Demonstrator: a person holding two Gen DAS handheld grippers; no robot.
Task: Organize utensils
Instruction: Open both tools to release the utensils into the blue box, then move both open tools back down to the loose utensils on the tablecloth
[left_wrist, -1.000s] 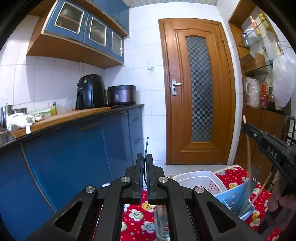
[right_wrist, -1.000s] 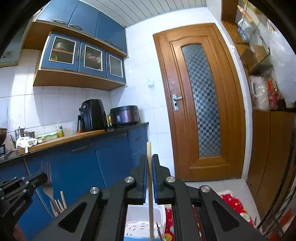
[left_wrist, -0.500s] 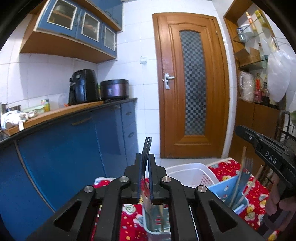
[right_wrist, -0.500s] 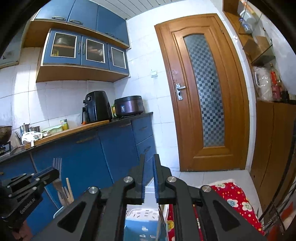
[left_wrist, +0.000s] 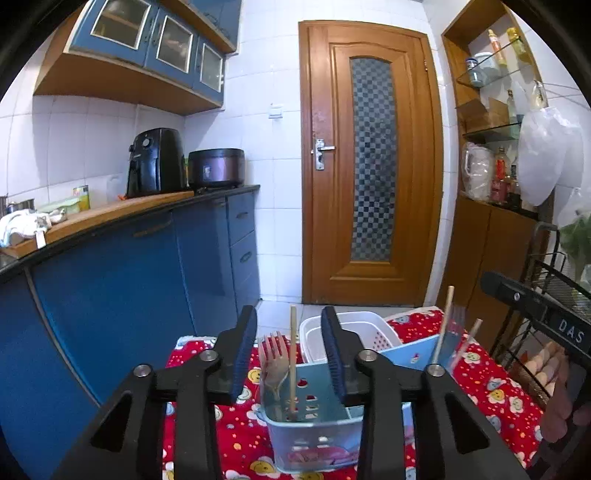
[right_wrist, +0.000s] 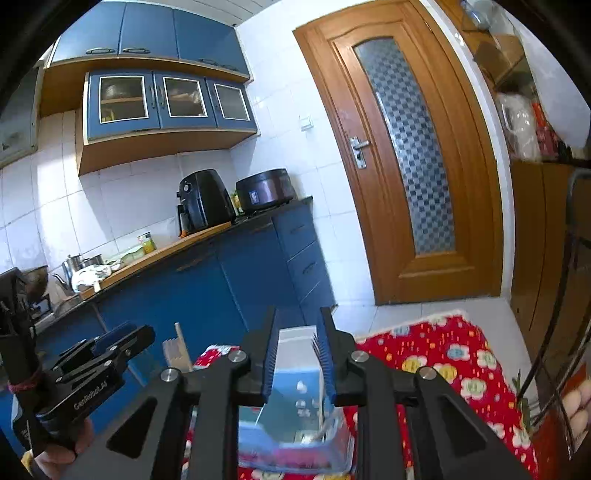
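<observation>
A light blue utensil holder (left_wrist: 314, 424) stands on the red flowered cloth (left_wrist: 491, 387). A fork (left_wrist: 274, 360) and a wooden chopstick (left_wrist: 293, 354) stand upright in its left compartment. Another chopstick (left_wrist: 443, 325) and a fork stand in its right part. My left gripper (left_wrist: 290, 354) is open and empty, its fingers on either side of the fork and chopstick, above the holder. My right gripper (right_wrist: 300, 363) is open and empty above the holder (right_wrist: 295, 413). The left gripper also shows in the right wrist view (right_wrist: 110, 347).
A white basket (left_wrist: 354, 332) sits behind the holder. Blue cabinets (left_wrist: 129, 288) run along the left, with an air fryer (left_wrist: 155, 162) and a cooker (left_wrist: 216, 168) on top. A wooden door (left_wrist: 373, 166) is ahead. A wire rack (left_wrist: 554, 284) stands at right.
Both grippers have opened. The left one let go of the fork and the right one let go of the chopstick; both now stand in the holder. Both views tilted down toward the holder.
</observation>
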